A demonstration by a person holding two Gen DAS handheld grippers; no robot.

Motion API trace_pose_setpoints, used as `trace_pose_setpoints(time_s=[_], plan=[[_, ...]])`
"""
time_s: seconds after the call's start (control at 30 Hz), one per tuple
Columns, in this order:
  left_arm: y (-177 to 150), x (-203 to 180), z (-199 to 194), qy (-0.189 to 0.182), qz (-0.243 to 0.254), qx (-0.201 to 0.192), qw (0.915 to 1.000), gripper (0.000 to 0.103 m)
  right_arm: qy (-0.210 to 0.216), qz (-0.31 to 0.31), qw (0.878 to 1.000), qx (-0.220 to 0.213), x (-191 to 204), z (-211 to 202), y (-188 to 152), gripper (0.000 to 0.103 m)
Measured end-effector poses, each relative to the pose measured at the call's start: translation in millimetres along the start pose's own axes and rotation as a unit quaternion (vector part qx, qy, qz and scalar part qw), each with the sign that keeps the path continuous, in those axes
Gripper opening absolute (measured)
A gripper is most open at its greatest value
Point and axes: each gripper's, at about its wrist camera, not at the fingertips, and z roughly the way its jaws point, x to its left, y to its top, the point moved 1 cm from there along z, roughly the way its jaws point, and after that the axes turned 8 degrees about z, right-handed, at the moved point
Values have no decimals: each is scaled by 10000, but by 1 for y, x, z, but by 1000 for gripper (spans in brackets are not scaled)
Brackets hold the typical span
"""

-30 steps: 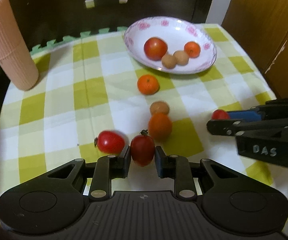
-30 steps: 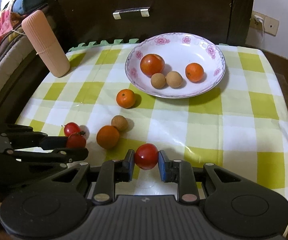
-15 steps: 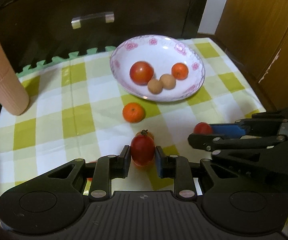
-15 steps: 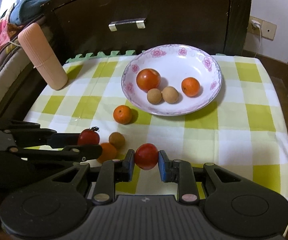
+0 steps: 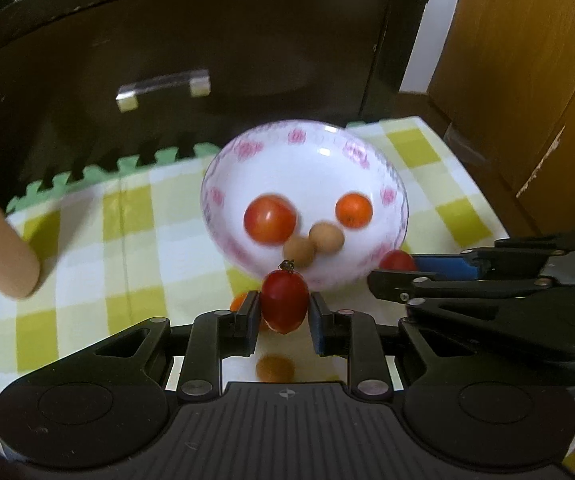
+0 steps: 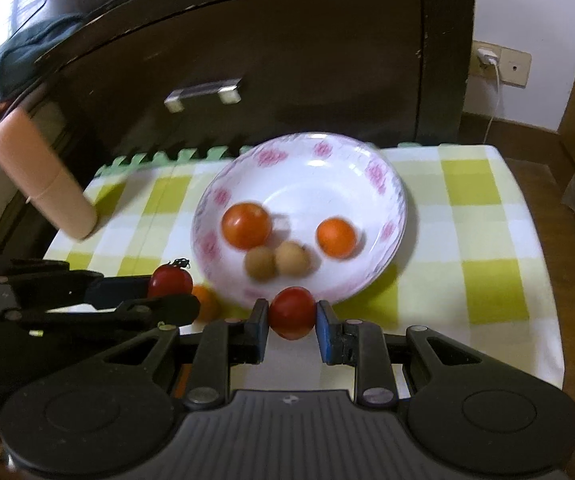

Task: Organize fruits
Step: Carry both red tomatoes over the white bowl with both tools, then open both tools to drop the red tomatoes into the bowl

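A pink ribbed cylinder (image 6: 43, 184) is standing at the far left of the bench (image 6: 483, 236), on its yellow-and-white checked cloth. Next to the right, the left claw (image 5: 284, 307) is gripping an oblong red tomato (image 5: 284, 301) with a stem, holding it above the cloth just short of the bowl's near rim. An orange (image 6: 205, 300) is lying on the cloth beneath that claw. The flowered white bowl (image 6: 383, 184) is holding 1 large tomato (image 6: 246, 225), 2 small brown fruits (image 6: 277, 261) and 1 orange (image 6: 336, 237). To the right, the right claw (image 6: 292, 319) is clamping a round red tomato (image 6: 292, 312) at the bowl's near edge, beside the left one.
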Motion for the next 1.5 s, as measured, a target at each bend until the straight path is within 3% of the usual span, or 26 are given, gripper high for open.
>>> trace_pose_setpoints(time_s=[0.8, 1.2, 1.5], plan=[[63, 20, 57, 251, 96, -64, 9996, 31, -277, 144, 9992, -260, -15, 57, 71, 25], [73, 17, 70, 222, 84, -69, 9997, 32, -236, 440, 9988, -7, -29, 73, 84, 26], [70, 18, 72, 224, 13, -87, 9997, 40, -247, 552, 9982, 39, -34, 75, 84, 26]])
